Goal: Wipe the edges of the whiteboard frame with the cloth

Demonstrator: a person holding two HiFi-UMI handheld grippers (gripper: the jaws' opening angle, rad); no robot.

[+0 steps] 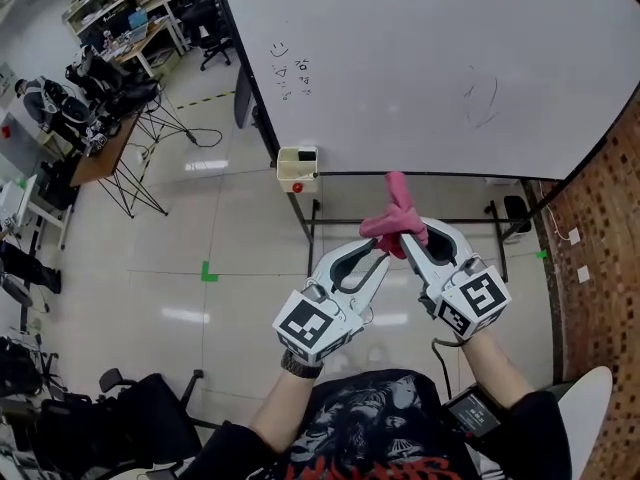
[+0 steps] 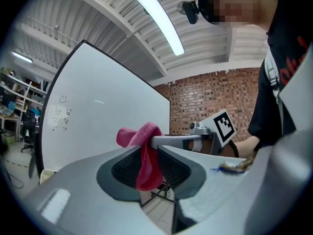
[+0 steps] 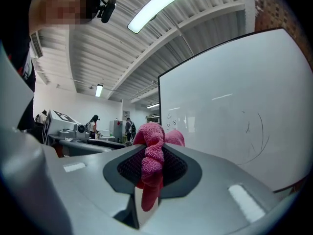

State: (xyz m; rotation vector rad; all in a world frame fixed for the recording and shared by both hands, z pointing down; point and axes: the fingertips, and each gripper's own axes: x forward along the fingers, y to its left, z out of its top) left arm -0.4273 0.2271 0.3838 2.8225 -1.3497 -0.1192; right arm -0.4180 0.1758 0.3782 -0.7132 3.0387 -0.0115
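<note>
Both the left tongs (image 1: 384,252) and the right tongs (image 1: 412,240) are closed on the cloth (image 1: 397,213), held at centre frame. The whiteboard (image 1: 420,68) is seen at upper right, apart from the cloth.

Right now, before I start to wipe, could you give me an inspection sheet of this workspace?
Surface: large white whiteboard with black frame, few pen marks.
Job's things: pink terry cloth, held in the air, off the board.
Clutter: cream box with red button at the board's lower corner.
Grippers: left gripper and right gripper both shut on the cloth.
Cables: black cable on the floor left of the board.
Surroundings: brick wall, shelves, tiled floor.
</note>
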